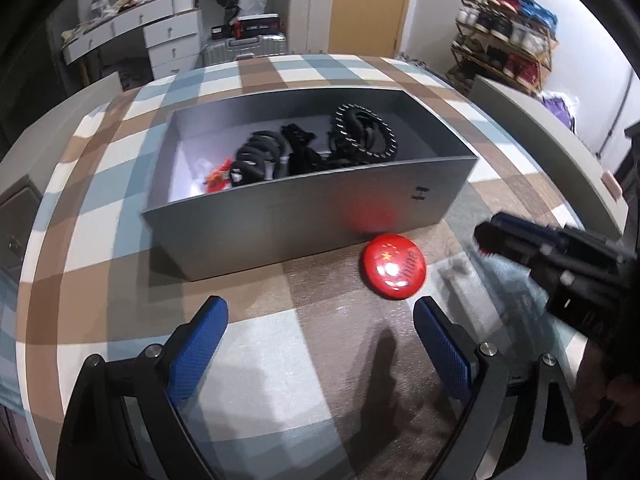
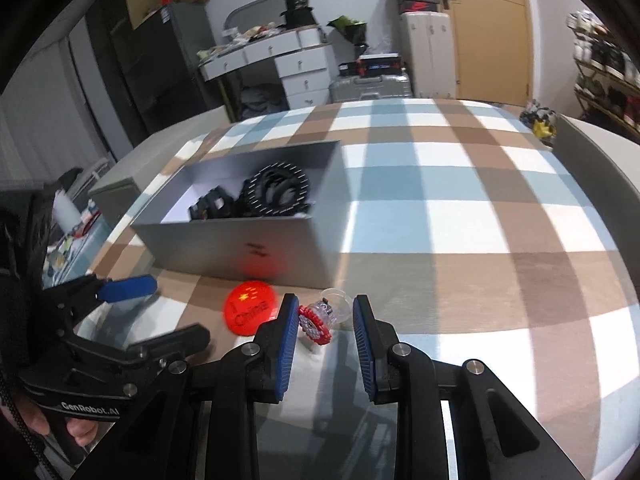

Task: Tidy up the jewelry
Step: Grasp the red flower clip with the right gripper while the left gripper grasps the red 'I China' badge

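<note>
Between the right gripper's [image 2: 325,322] narrowly parted jaws hung a red beaded charm [image 2: 316,322], seemingly pinched for carrying to the grey box [image 2: 240,240] mid-counter, while the left gripper [image 1: 320,320], jaws wide and empty, faced the red China badge [image 1: 394,266] against the box's near wall.

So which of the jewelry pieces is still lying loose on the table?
The red round badge, flat on the checked cloth just outside the grey box; the black pieces are inside it, and the right gripper holds the beaded piece.
</note>
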A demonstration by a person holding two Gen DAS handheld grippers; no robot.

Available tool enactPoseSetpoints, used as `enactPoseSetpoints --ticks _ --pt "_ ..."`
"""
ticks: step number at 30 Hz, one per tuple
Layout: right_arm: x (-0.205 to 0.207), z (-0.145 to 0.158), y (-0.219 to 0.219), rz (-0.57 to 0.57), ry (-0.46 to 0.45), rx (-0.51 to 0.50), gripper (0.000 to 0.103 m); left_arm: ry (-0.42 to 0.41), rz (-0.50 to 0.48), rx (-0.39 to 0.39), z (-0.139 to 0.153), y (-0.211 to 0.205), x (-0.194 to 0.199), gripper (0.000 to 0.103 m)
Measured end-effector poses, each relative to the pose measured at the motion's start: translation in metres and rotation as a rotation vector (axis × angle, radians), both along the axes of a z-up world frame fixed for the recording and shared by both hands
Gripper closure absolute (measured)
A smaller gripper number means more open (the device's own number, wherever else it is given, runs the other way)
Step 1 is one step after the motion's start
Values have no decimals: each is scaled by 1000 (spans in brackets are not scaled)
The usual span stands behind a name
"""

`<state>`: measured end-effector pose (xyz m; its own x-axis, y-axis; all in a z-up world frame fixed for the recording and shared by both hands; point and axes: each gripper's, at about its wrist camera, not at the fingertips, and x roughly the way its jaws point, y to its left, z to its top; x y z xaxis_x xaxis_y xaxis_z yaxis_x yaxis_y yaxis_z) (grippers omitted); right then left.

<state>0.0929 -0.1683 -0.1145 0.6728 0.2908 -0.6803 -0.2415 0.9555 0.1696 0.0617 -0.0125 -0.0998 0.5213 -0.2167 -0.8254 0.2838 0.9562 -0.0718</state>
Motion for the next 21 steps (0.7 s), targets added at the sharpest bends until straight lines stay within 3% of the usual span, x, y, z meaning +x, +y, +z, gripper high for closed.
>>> enactPoseSetpoints --ticks 10,16,21 --pt "-1 11 -29 -70 -42 32 77 -1 -106 74 -4 -38 7 12" --pt "0 10 -34 -84 -35 55 77 23 -101 47 -7 -44 17 13" --pt "-2 10 -33 -89 -45 44 77 19 -107 79 -5 -53 17 30"
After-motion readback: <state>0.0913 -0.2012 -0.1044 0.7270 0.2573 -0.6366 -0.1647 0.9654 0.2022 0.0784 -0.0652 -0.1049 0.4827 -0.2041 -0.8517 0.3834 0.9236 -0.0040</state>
